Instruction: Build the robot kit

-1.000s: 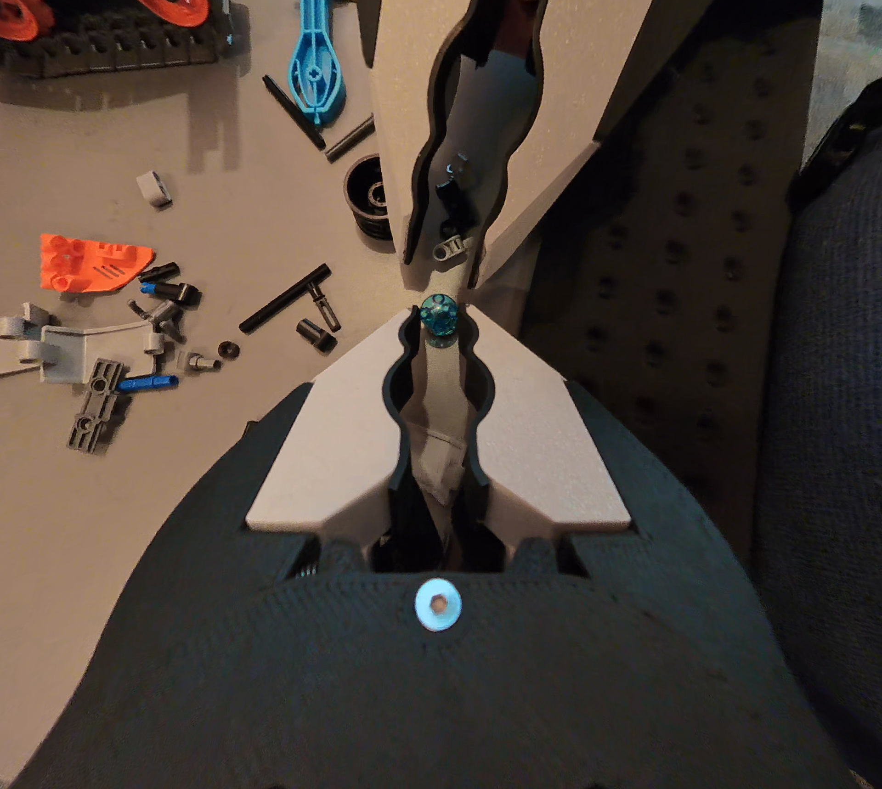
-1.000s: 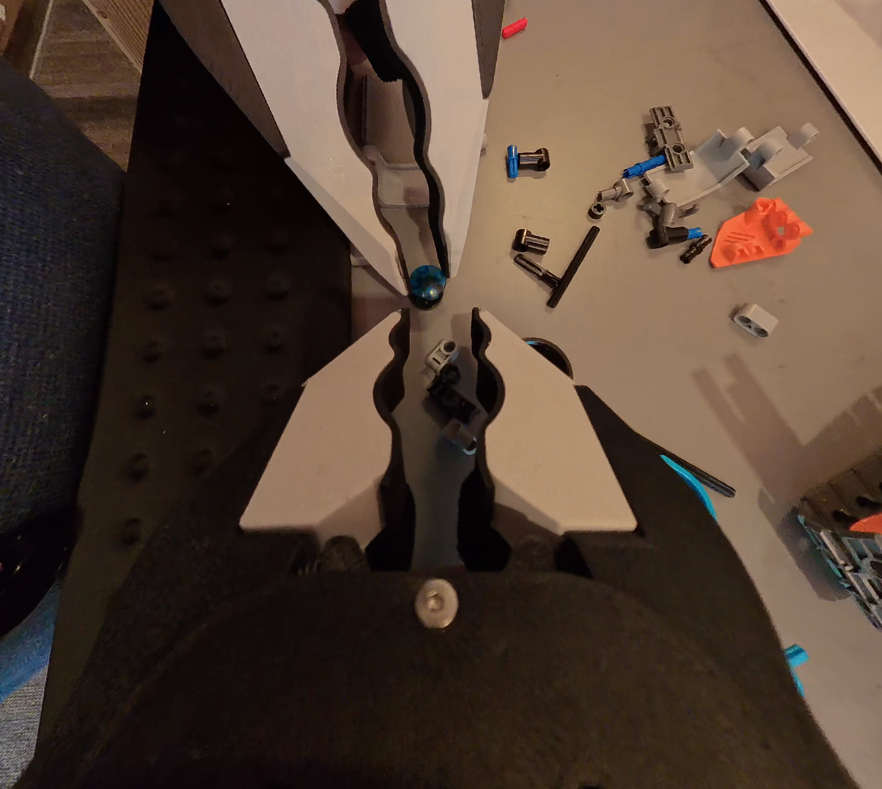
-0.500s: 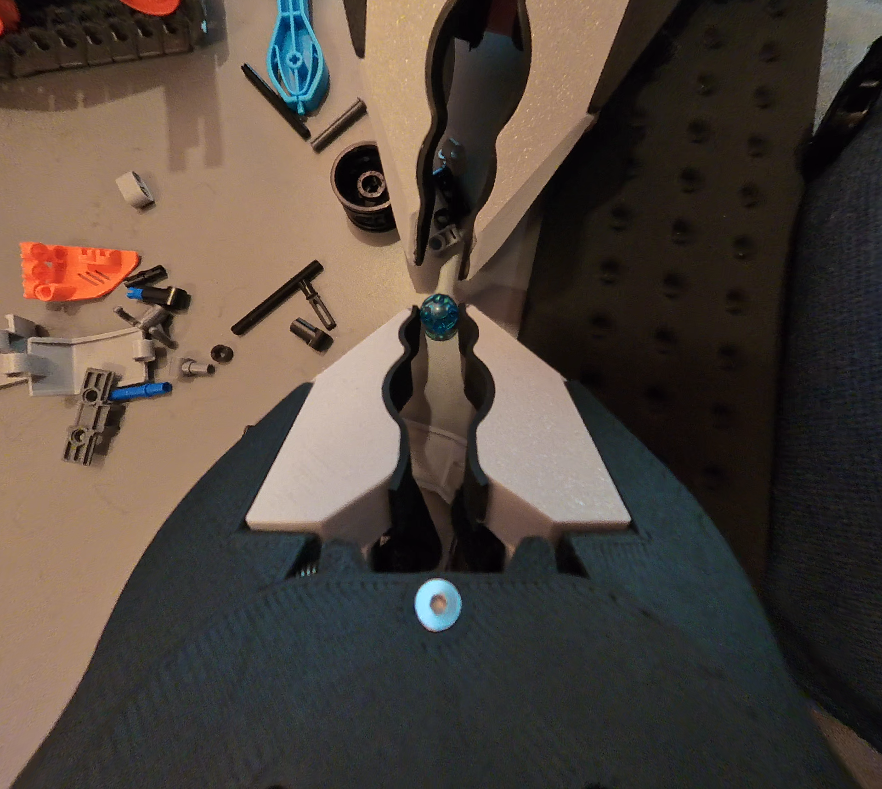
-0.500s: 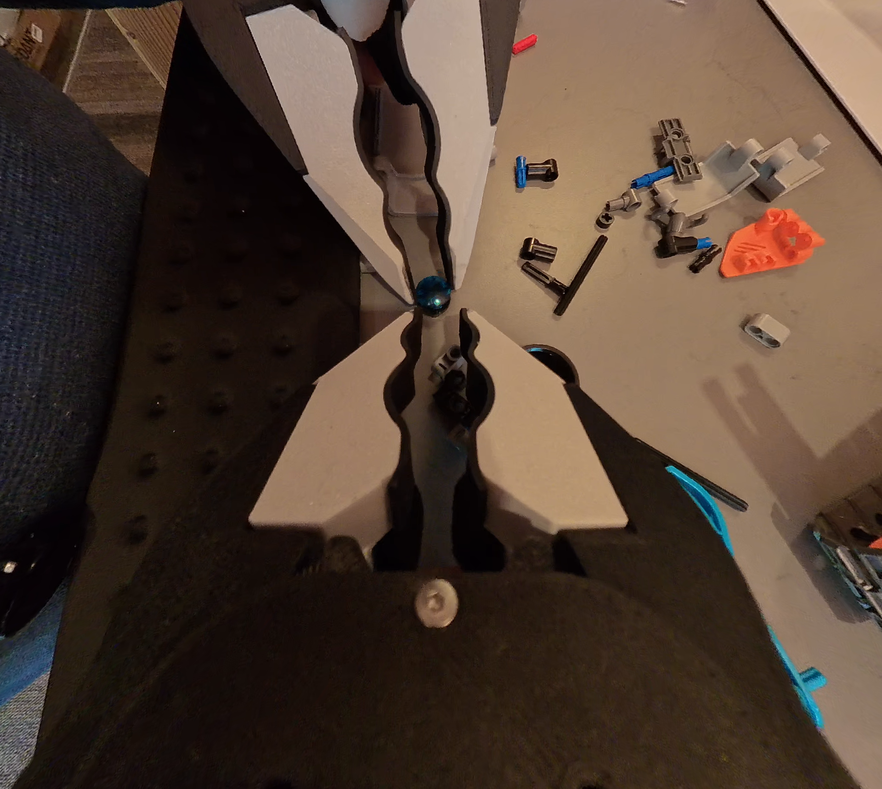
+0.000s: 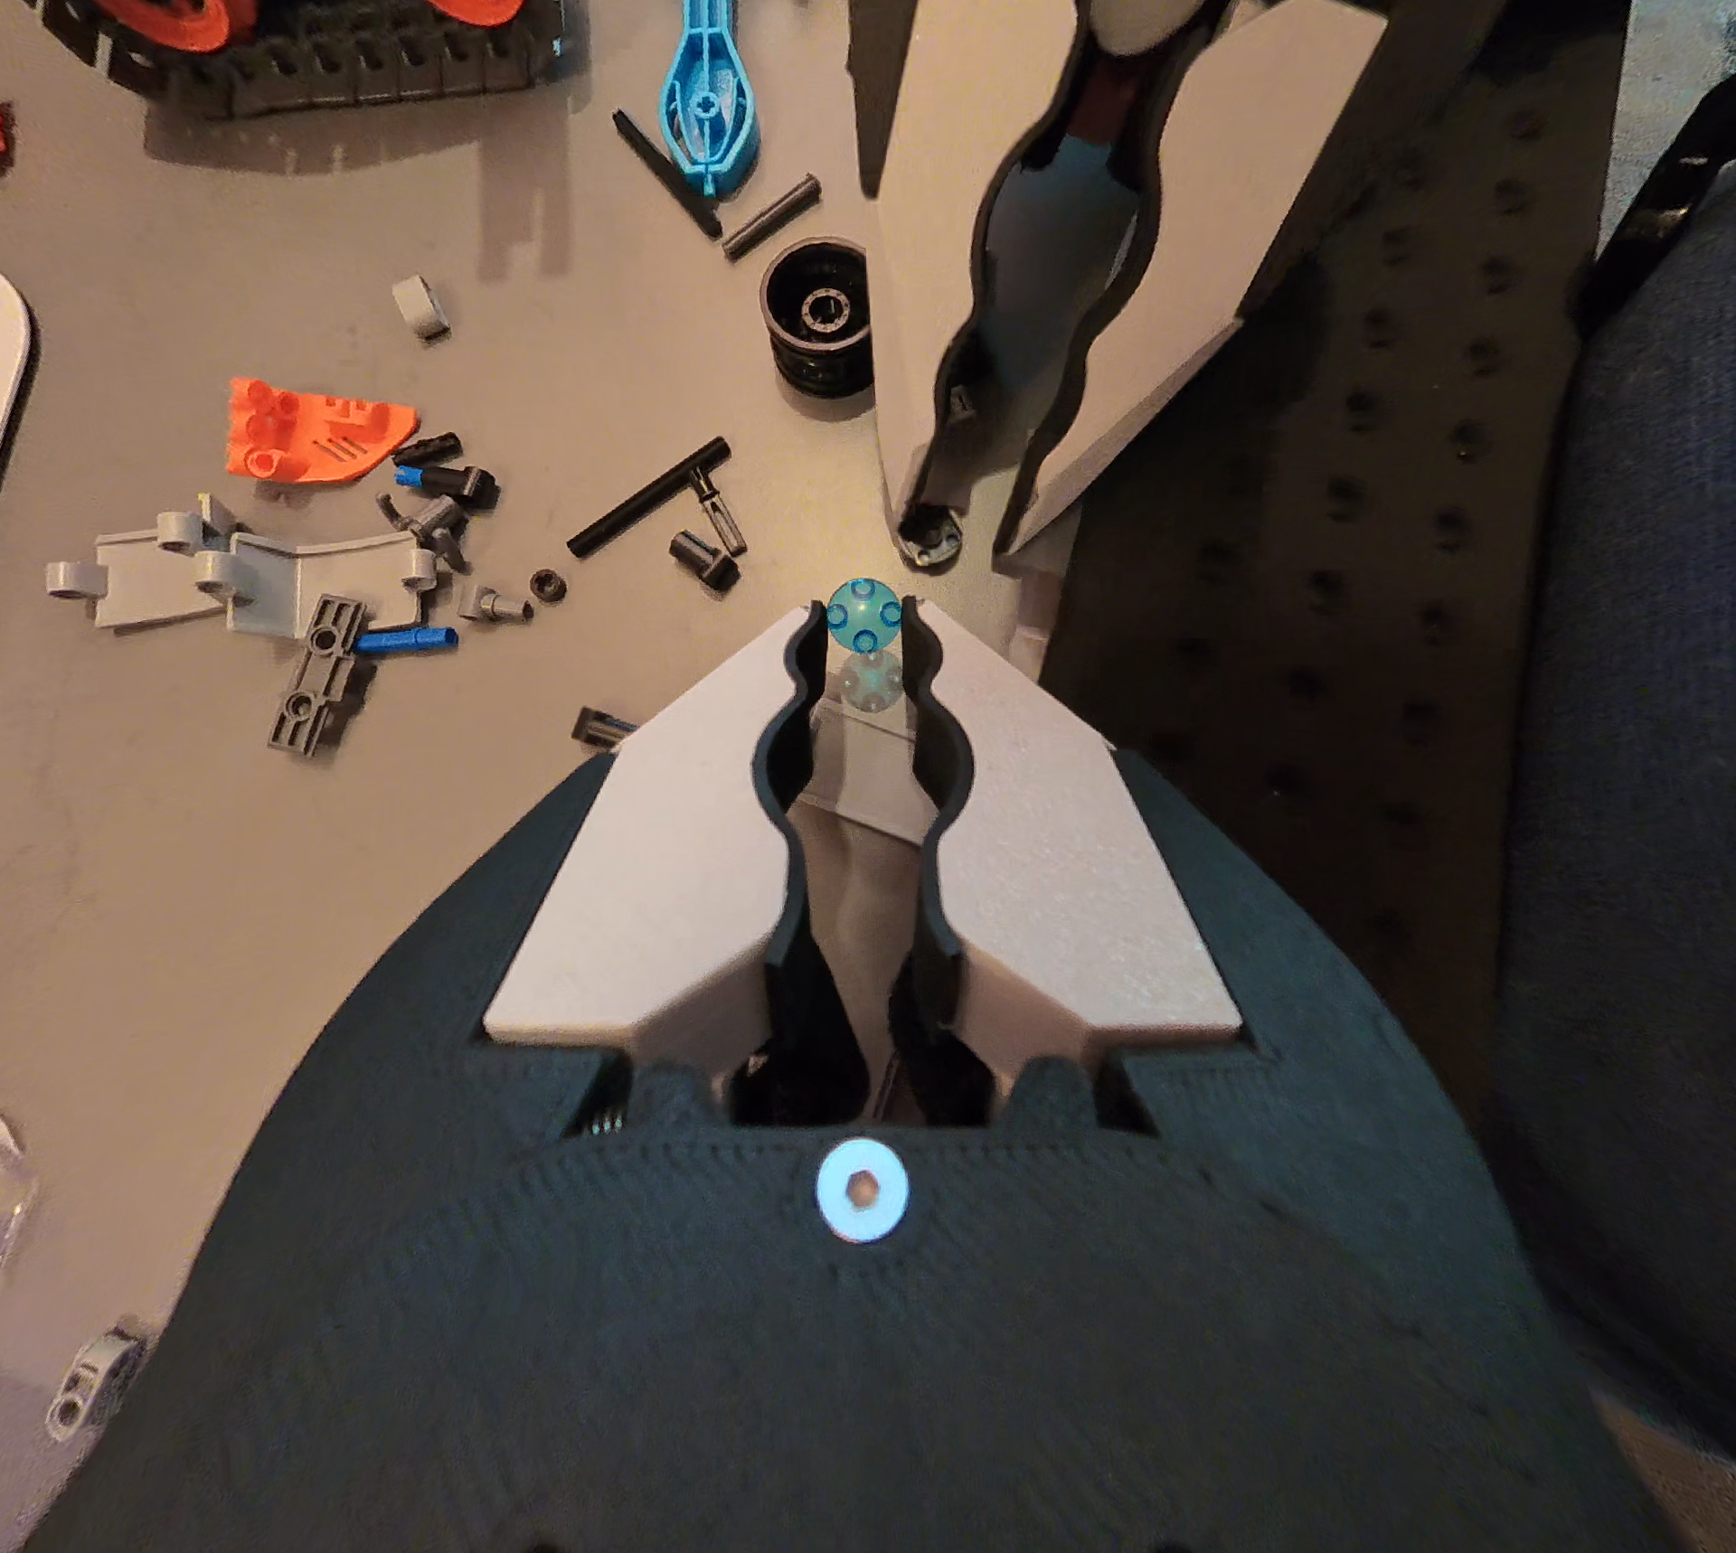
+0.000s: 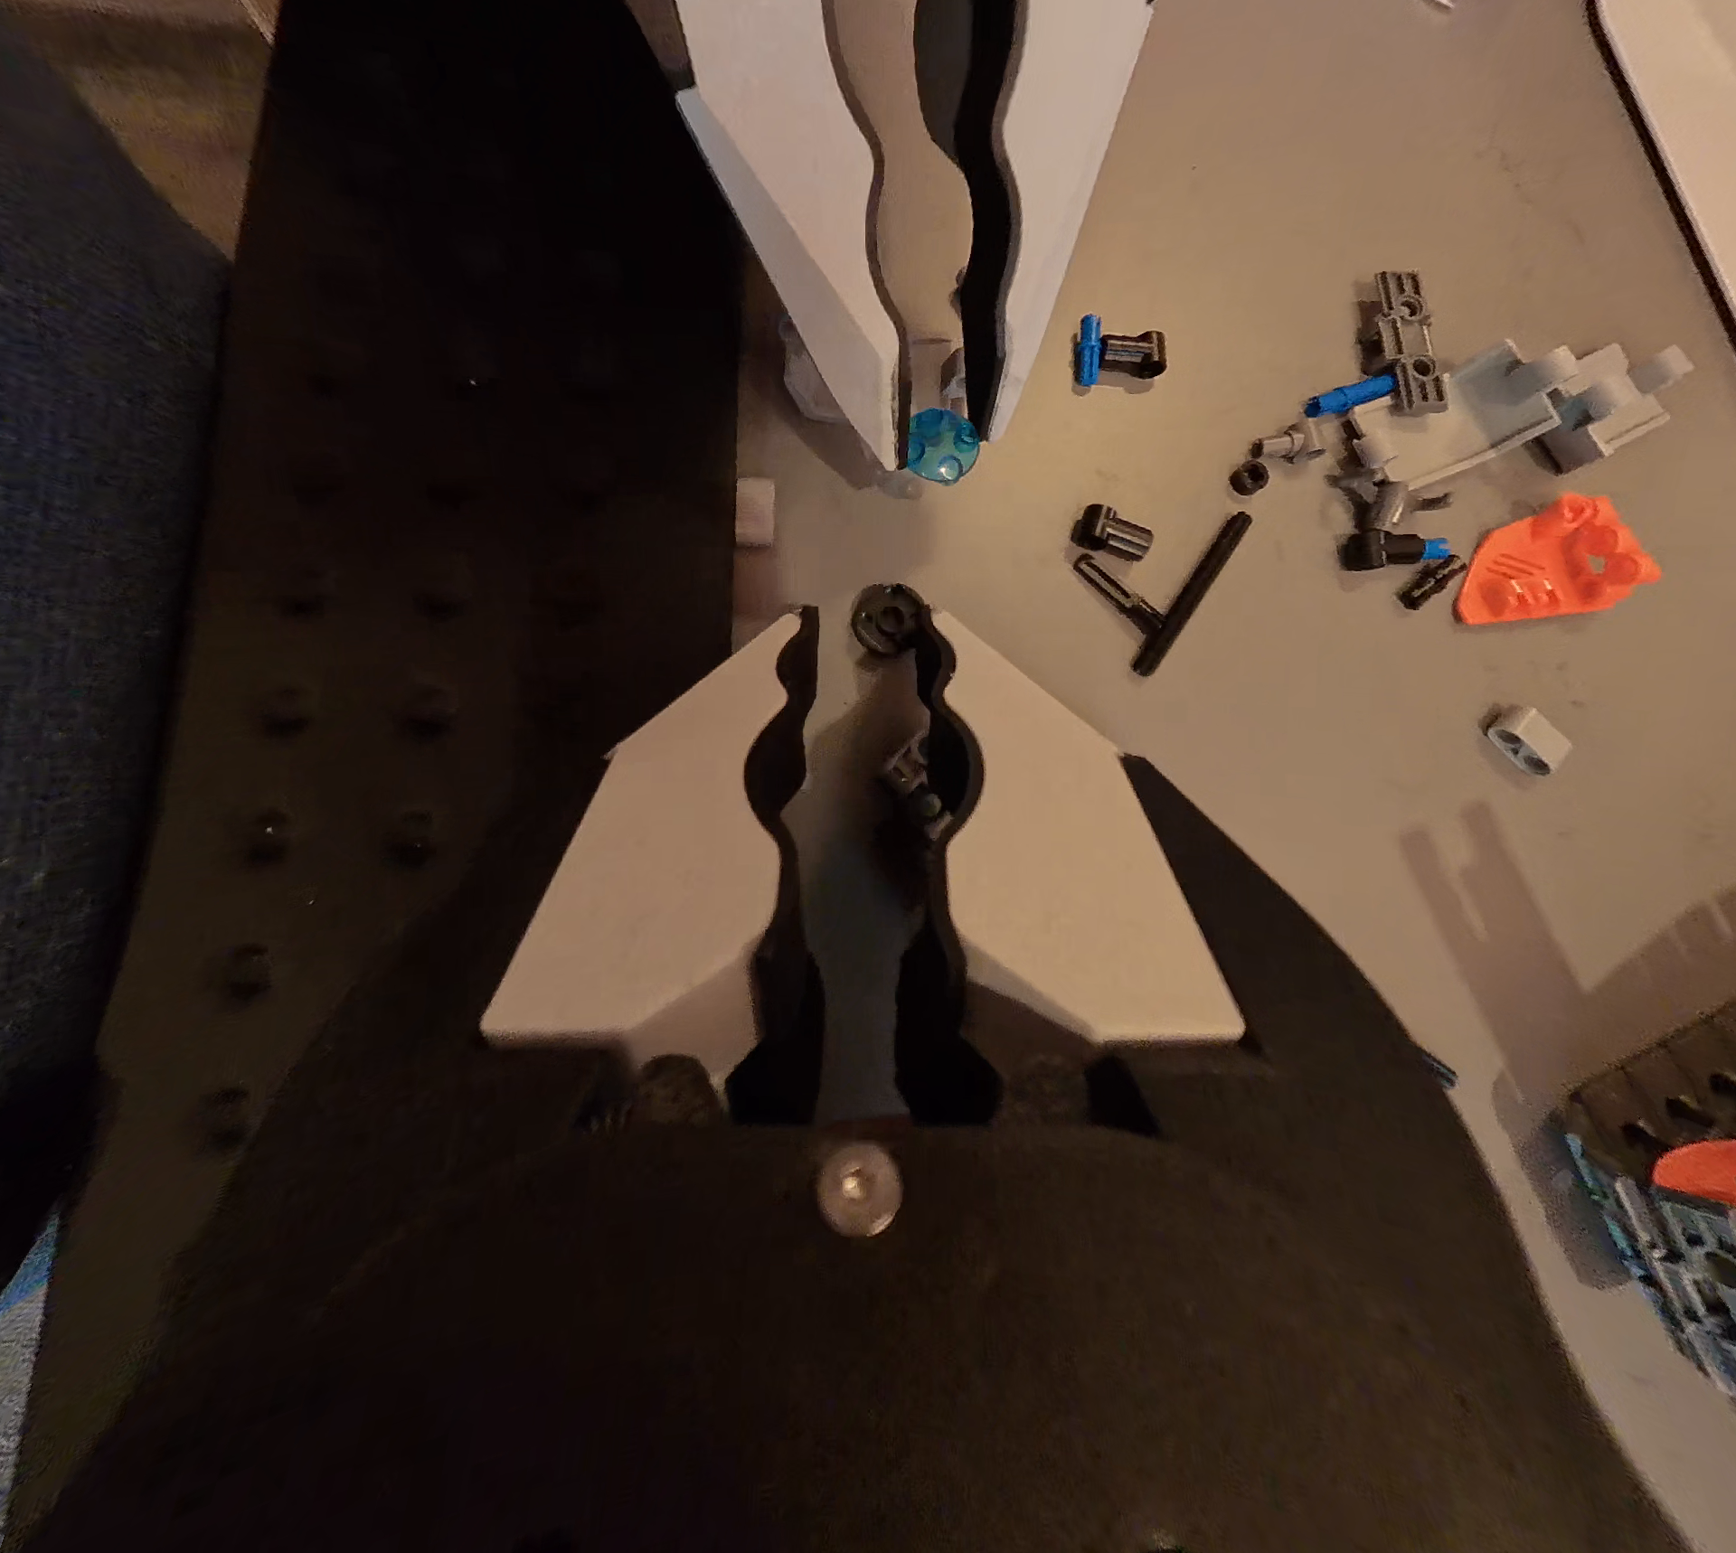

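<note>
The left tool (image 5: 865,627) pinches a translucent blue round stud piece (image 5: 864,616) at its very tips, just above the grey desk (image 5: 282,897). Facing it and slightly apart, the right tool (image 6: 874,616) grips a small black assembly (image 6: 888,618), a black wheel hub (image 5: 819,325) close behind.

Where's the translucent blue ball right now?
The translucent blue ball is pinched at the left gripper tips, above the grey table, facing the right gripper.
</note>
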A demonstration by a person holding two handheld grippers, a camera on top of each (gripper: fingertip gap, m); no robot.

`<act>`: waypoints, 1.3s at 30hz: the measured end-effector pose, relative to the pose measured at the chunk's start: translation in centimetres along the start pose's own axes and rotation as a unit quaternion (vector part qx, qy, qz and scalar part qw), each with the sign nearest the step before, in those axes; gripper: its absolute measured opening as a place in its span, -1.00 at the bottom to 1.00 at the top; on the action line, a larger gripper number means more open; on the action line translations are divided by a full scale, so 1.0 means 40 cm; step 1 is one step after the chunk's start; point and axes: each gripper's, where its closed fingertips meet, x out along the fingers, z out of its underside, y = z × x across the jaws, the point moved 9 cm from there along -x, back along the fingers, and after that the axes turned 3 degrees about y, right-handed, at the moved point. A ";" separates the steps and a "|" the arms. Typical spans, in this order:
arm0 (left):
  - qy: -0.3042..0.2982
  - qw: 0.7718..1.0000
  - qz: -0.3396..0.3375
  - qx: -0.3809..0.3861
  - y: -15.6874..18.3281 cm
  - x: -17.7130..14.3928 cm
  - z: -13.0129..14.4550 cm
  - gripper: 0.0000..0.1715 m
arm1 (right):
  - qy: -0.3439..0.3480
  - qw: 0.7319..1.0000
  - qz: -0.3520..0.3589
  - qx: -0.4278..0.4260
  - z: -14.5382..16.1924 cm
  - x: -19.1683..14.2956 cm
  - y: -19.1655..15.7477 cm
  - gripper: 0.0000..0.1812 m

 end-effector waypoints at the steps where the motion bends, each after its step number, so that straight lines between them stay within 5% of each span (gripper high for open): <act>1: -0.001 1.000 -0.001 0.001 0.002 0.001 0.002 -0.85 | -0.006 1.000 0.005 -0.008 -0.001 0.004 -0.002 -0.82; 4: 0.002 1.000 -0.001 0.001 0.006 0.002 0.006 -0.85 | -0.017 0.999 0.018 -0.032 -0.004 0.010 -0.006 -1.00; 12: 0.011 1.000 -0.004 -0.007 0.003 -0.019 0.019 -0.85 | 0.018 1.000 -0.002 -0.020 -0.036 -0.004 -0.007 -0.97; 31: 0.026 0.999 -0.012 -0.021 -0.003 -0.045 0.048 -0.85 | -0.031 0.999 -0.025 -0.036 -0.058 0.040 -0.011 -1.00; 34: 0.027 0.999 -0.011 -0.020 -0.003 -0.045 0.049 -0.85 | -0.035 0.999 -0.017 -0.031 -0.060 0.041 -0.006 -0.79; 39: 0.031 0.999 -0.012 -0.021 -0.005 -0.048 0.050 -0.85 | -0.043 0.998 -0.021 -0.037 -0.053 0.053 -0.008 -0.97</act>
